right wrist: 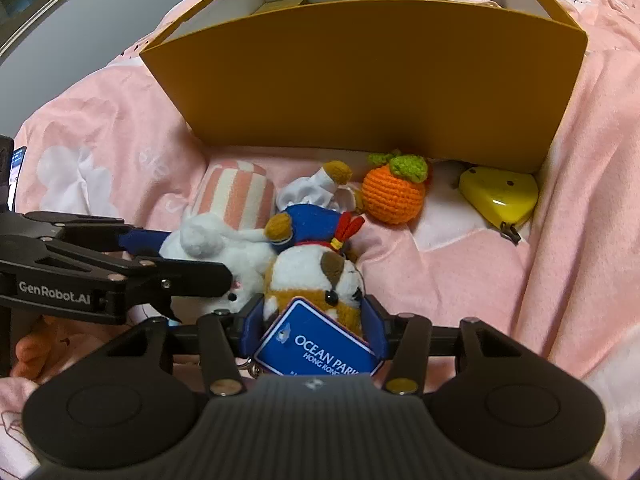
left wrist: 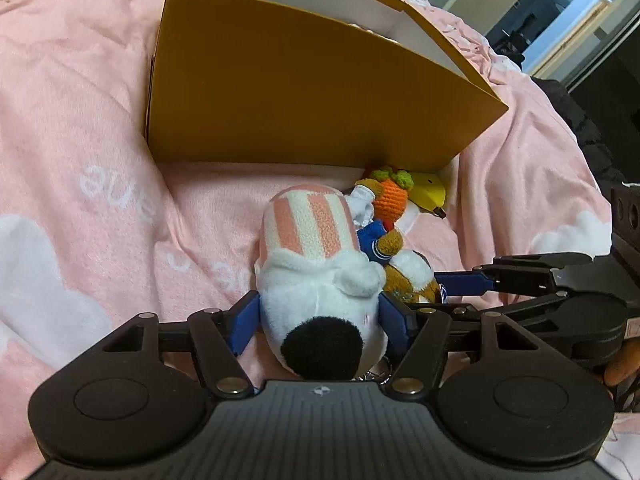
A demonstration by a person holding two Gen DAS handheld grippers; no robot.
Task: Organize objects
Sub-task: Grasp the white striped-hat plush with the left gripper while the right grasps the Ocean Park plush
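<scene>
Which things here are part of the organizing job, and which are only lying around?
For the job:
- white plush, between the left gripper fingers
- brown-and-white plush, between the right gripper fingers
- crocheted orange
- yellow tape measure
- orange box

Lying around:
- pink blanket
- phone

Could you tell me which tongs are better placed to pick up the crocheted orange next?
The right tongs, probably: the crocheted orange lies just ahead of them on the pink blanket. From the left tongs, the white plush blocks the way.
</scene>
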